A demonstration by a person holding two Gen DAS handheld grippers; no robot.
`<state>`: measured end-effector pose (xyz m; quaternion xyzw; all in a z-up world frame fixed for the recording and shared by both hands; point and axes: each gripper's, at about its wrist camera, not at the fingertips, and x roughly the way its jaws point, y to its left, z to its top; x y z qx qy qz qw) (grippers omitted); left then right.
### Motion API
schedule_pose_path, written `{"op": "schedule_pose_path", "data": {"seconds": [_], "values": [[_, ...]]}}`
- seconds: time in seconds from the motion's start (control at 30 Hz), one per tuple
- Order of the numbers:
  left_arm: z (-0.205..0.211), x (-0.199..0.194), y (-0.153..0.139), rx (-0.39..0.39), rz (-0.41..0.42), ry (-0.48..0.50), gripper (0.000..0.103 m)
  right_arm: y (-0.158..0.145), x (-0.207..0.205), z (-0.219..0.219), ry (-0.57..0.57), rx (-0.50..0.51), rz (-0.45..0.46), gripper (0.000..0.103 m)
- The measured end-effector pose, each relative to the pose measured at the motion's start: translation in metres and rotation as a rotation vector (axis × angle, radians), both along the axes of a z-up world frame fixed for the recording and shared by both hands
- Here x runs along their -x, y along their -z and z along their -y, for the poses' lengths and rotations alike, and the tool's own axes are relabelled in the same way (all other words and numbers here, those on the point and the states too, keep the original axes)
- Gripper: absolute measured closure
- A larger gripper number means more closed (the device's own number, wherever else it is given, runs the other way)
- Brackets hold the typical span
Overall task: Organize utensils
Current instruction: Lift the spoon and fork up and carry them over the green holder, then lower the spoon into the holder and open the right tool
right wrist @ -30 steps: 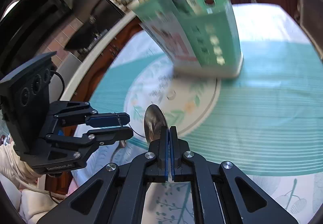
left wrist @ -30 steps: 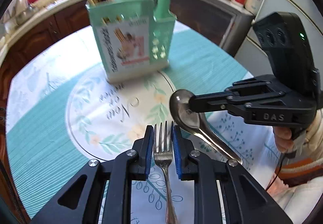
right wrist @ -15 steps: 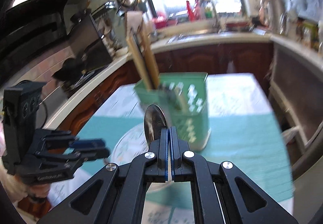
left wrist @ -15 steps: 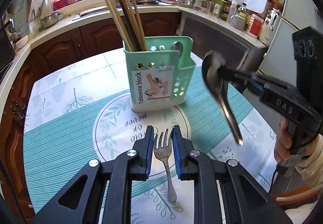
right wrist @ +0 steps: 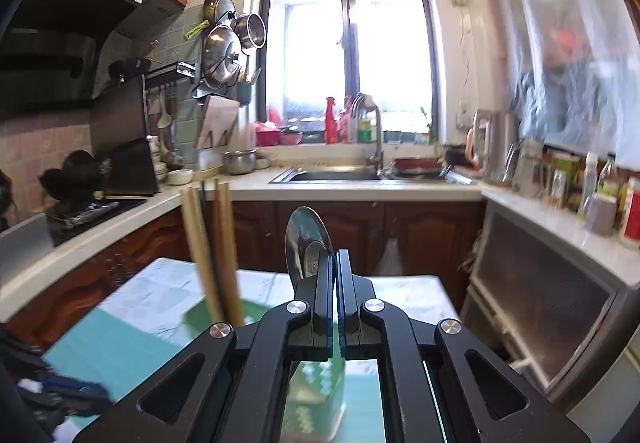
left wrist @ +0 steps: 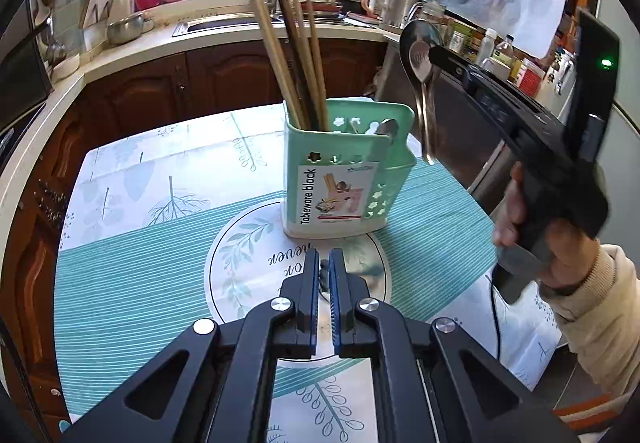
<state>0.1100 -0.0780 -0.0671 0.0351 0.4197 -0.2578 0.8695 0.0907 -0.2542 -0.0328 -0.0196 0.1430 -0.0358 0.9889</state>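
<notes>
Above the caddy (left wrist: 344,171), the right hand-held gripper (right wrist: 335,275) is clenched on a spoon (left wrist: 420,83), bowl up, handle hanging just beside the caddy's right rim. Nearer, the left hand-held gripper (left wrist: 324,275) pinches a fork (left wrist: 325,285), mostly hidden, over the surface (left wrist: 140,243).

Glossy metal spoon (left wrist: 420,59), matt green plastic holder (left wrist: 344,179), wooden chopsticks (left wrist: 296,59), matt black plastic right gripper (right wrist: 335,275)
</notes>
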Motion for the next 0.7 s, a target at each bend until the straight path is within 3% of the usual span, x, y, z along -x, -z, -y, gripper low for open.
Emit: {"op": "schedule_pose_path", "data": {"seconds": [0.23, 0.47, 0.7], "values": [[-0.003, -0.005, 0.002, 0.012, -0.006, -0.024, 0.103, 0.01, -0.051, -0.011, 0.058, 0.107, 0.08, 0.101], [-0.011, -0.005, 0.01, 0.018, -0.022, -0.067, 0.103, 0.048, -0.087, -0.022, -0.008, 0.166, 0.025, 0.101], [-0.018, -0.003, 0.031, 0.032, -0.08, -0.111, 0.102, 0.094, -0.075, -0.033, -0.095, 0.176, -0.069, 0.1]]}}
